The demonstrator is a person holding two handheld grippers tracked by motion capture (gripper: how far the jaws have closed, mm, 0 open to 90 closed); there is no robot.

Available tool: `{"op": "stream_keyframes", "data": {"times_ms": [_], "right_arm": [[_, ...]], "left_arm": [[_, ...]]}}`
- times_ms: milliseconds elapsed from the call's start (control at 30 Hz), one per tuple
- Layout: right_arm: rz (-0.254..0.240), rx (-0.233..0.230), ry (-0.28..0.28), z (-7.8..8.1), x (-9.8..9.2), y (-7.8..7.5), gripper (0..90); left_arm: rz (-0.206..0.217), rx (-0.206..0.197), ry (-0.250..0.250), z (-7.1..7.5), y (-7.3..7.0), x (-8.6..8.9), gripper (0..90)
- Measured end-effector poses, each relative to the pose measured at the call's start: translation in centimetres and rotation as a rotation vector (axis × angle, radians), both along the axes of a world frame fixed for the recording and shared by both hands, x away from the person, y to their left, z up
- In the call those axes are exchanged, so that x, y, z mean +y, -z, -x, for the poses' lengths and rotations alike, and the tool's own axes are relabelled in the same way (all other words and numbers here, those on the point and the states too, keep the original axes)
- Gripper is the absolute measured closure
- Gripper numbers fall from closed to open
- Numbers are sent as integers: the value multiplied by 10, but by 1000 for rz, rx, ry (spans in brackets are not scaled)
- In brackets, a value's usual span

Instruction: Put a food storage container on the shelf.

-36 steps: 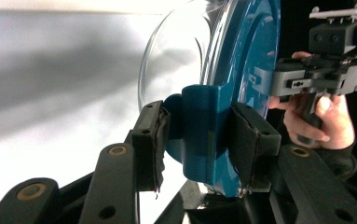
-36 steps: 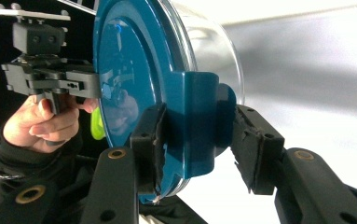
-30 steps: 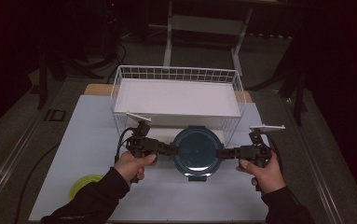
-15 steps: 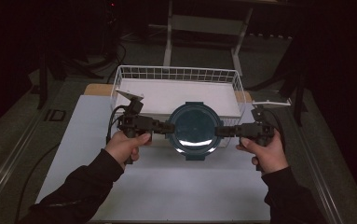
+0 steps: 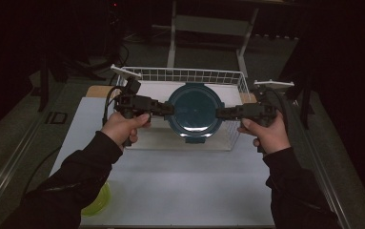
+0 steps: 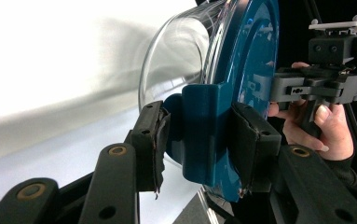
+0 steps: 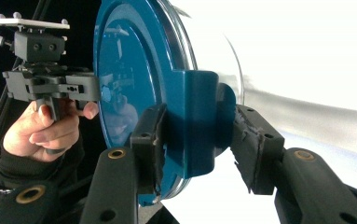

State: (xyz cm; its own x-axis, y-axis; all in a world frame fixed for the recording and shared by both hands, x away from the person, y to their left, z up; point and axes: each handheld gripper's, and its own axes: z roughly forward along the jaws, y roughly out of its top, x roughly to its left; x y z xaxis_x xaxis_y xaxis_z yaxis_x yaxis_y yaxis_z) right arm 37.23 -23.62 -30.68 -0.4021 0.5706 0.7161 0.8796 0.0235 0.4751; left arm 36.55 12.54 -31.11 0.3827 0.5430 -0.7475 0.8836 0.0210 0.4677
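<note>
While the left gripper [image 5: 168, 109] and the right gripper [image 5: 220, 113] each pinch 1 blue side latch, the round container with its blue lid [image 5: 195, 110] hangs between them above the white wire basket [image 5: 185, 75], over the white table [image 5: 180, 181]

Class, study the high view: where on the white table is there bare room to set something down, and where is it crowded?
Bare: the white table between the person's two forearms, in front of the wire basket. Crowded: over the basket, where the left claw and right claw hold the lidded container, and the near-left corner, where a yellow-green dish sits by the left sleeve.
</note>
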Motion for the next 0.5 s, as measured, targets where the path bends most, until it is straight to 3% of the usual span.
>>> {"op": "stream_keyframes", "data": {"times_ms": [300,500], "right_arm": [[-14,13,23,-28,5,-2,554],[1,27,43,-43,9,-3,554]], "left_arm": [[5,6,-25,-28,-3,5,565],[28,19,-45,-43,4,7,564]]}}
